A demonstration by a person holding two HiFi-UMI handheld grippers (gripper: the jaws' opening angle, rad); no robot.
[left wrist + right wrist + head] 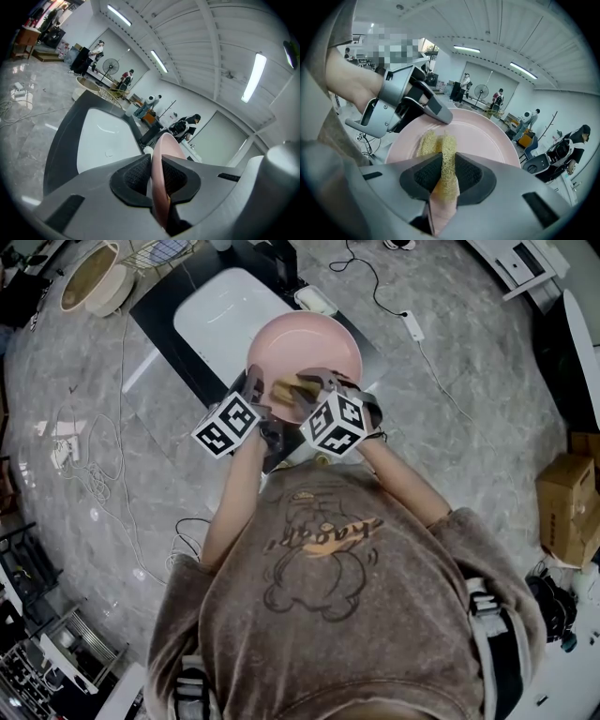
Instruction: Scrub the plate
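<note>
A pink plate (305, 345) is held tilted above a white sink basin (217, 313). My left gripper (255, 397) is shut on the plate's near left rim; in the left gripper view the pink rim (163, 197) runs edge-on between the pads of that gripper (157, 180). My right gripper (314, 390) is shut on a yellow scouring sponge (286, 387). In the right gripper view this gripper (447, 176) presses the sponge (445, 157) onto the plate's inner face (487, 136), just below the left gripper (408, 105) clamped on the rim.
The basin (101, 140) sits in a dark counter (169, 296) on a marble floor. Cables (94, 474) and a power strip (412, 326) lie around. A round basket (94, 277) is at the top left, a cardboard box (567, 502) at the right. People stand far off.
</note>
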